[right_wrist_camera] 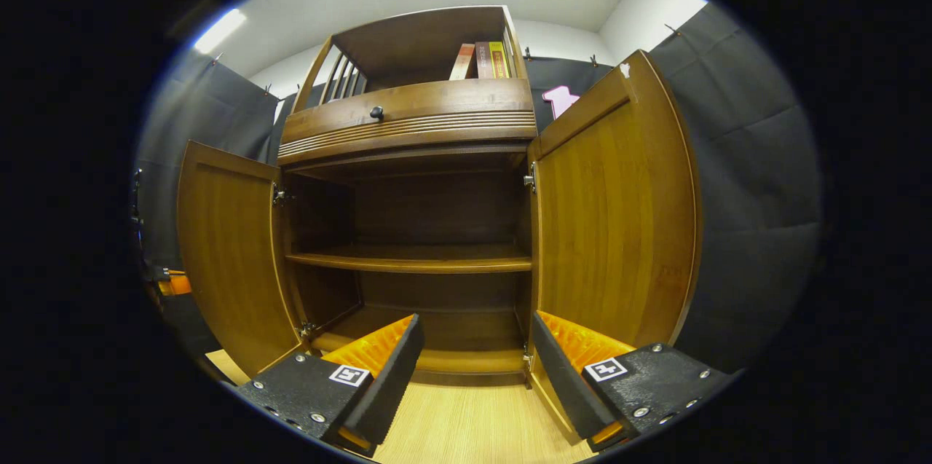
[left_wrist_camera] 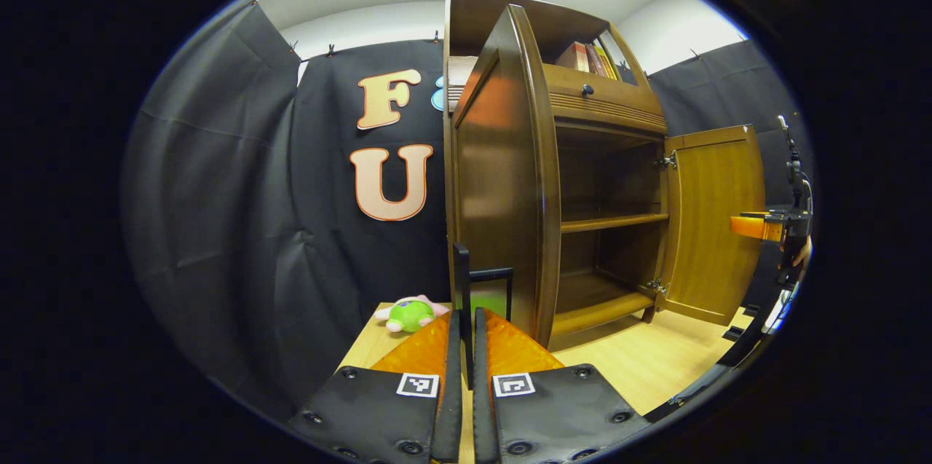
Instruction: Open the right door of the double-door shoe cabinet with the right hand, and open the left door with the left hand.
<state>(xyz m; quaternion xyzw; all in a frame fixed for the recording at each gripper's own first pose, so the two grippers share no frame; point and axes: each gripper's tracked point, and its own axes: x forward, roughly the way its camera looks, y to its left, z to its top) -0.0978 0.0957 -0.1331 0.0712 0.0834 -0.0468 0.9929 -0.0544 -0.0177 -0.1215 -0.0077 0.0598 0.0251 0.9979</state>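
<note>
Our left gripper (left_wrist_camera: 467,336), low in the middle of the left gripper view, is closed on a thin dark handle (left_wrist_camera: 461,282) on the left door (left_wrist_camera: 502,180). That door stands open. Our right gripper (right_wrist_camera: 477,347), at the bottom of the right gripper view, has its fingers wide apart and holds nothing. We see the cabinet (right_wrist_camera: 429,122) in the middle, with the right door (right_wrist_camera: 615,216) open too. A green toy (left_wrist_camera: 409,313) lies at lower left.

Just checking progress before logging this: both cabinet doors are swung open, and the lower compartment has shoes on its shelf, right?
Not quite. Both doors, left door and right door, are swung open, but the shelf is bare; the right gripper view shows no shoes inside the shoe cabinet.
</note>
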